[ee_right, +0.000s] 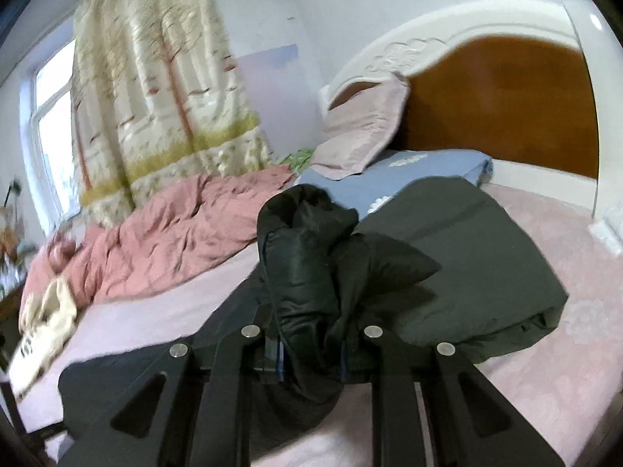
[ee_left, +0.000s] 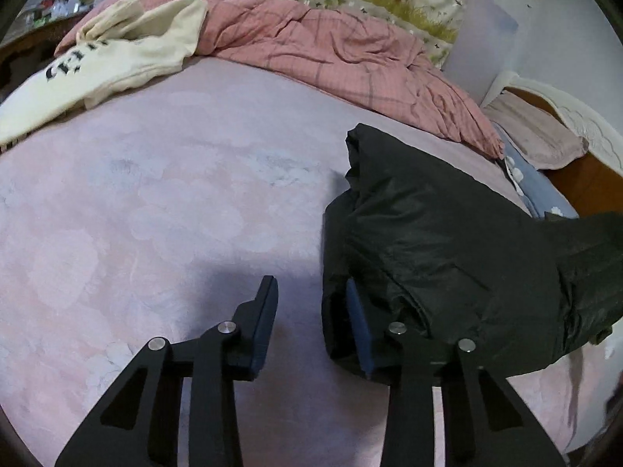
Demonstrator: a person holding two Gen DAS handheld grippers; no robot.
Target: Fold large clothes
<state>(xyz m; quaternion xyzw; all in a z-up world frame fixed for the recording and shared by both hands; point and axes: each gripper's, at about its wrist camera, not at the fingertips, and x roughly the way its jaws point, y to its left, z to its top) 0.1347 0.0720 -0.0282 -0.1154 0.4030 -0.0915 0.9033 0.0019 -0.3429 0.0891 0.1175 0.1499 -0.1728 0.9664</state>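
Observation:
A black puffy jacket (ee_left: 447,249) lies bunched on the pink bedsheet (ee_left: 155,202), on the right in the left wrist view. My left gripper (ee_left: 311,288) hovers low over the sheet at the jacket's near left edge. It is open: bare sheet shows between the fingers, and only the jacket's rim sits against the right pad (ee_left: 360,330). In the right wrist view the black jacket (ee_right: 467,257) spreads across the bed. My right gripper (ee_right: 311,354) is shut on a raised fold of it. The fabric stands up between the fingers and hides most of both pads.
A cream sweatshirt (ee_left: 117,58) with black letters lies at the far left of the bed. A crumpled pink quilt (ee_left: 319,50) runs along the far side. A blue pillow (ee_right: 393,179) and a pink pillow (ee_right: 366,132) rest against the wooden headboard (ee_right: 506,97). A patterned curtain (ee_right: 155,89) hangs beyond.

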